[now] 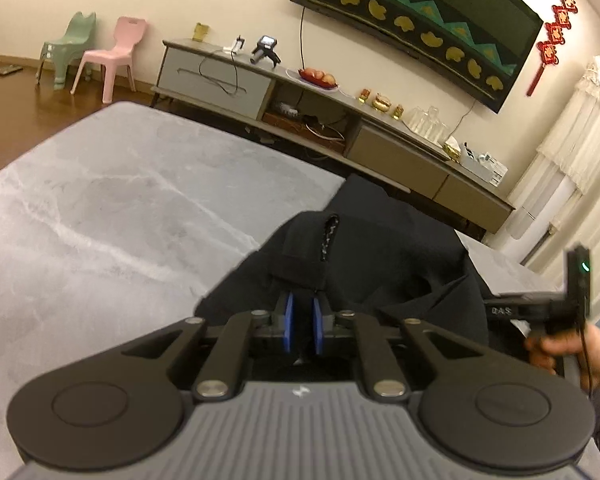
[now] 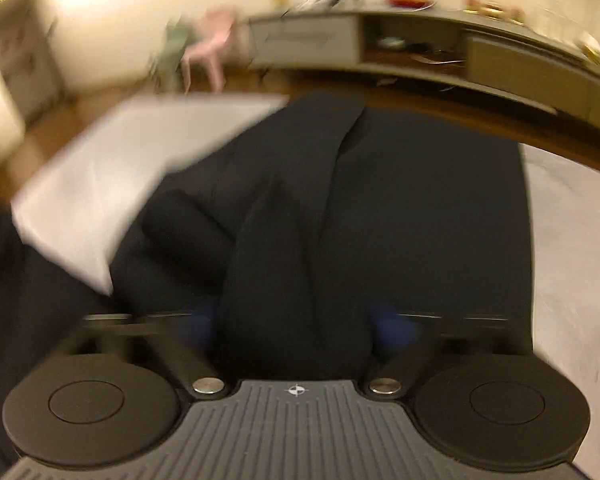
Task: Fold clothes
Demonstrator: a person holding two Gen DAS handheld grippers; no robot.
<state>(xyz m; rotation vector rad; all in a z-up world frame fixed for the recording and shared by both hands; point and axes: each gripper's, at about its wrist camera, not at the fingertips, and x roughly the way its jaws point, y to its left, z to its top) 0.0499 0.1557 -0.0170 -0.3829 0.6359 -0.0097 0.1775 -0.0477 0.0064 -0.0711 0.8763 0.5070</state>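
So the black garment was lying bunched up on the grey blanket, toward the edge nearest the TV cabinet. Hard to say exactly what it was; the left view showed a thick hem or waistband with a little patterned loop tab on it.

The left gripper had its blue pads nearly together, pinched on that thick band right where it was stitched. Solid grip as far as I could see.

The right gripper was a different story. That view was smeared, but its pads stood well apart with a fat fold of the black cloth sitting between them. Didn't look like they were pressing on it, so I'd call it let go, or near enough.

Handling-wise, my guess was light, totally floppy, ribbed knit fabric, a bit slippery against the fleece. It sagged into ridges wherever it wasn't held. I'd have grabbed at seams, hems or corners, where the doubled cloth gives the pads something to bite, not mid-panel where one layer just slides out.
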